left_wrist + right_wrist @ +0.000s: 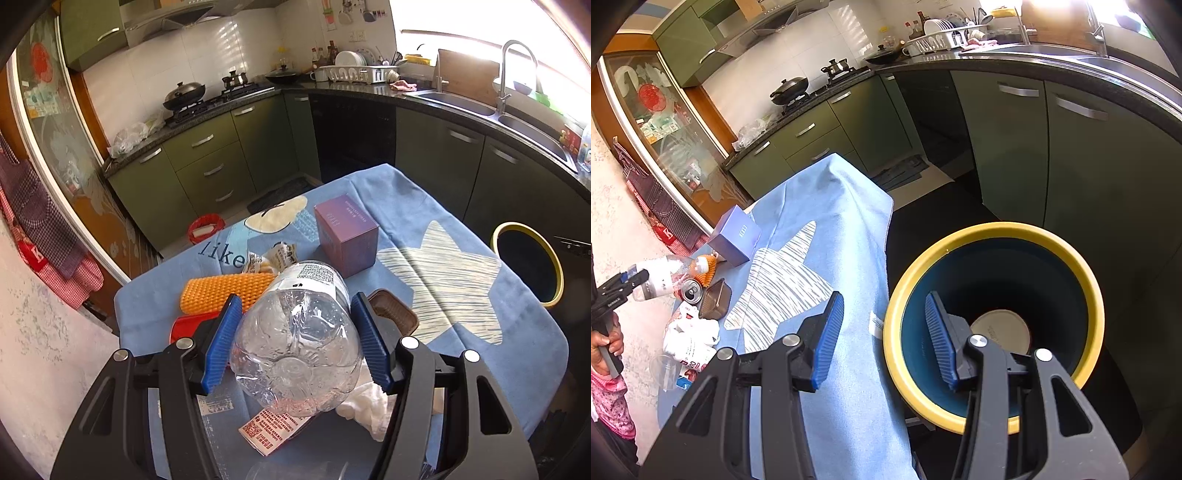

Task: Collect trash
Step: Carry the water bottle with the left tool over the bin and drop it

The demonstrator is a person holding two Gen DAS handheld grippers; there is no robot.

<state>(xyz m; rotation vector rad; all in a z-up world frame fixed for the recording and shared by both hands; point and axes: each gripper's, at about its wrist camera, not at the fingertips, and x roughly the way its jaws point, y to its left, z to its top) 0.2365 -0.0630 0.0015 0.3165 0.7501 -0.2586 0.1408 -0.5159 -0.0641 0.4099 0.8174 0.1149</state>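
My left gripper (295, 317) is shut on a clear crushed plastic bottle (299, 339) and holds it above the blue-clothed table (461, 332); the bottle also shows in the right wrist view (665, 275). A yellow-rimmed bin (993, 325) with a dark blue inside stands on the floor right of the table, seen also in the left wrist view (528, 262). My right gripper (884, 321) is open and empty, above the table's edge and the bin's rim. Something round and pale (1001, 330) lies at the bin's bottom.
On the table lie a purple box (347, 234), orange foam netting (225, 291), a red can (188, 326), a brown tray (393, 314), snack wrappers (273, 258), white tissue (369, 406) and a clear cup (665, 369). Green cabinets (436, 158) and a counter surround the table.
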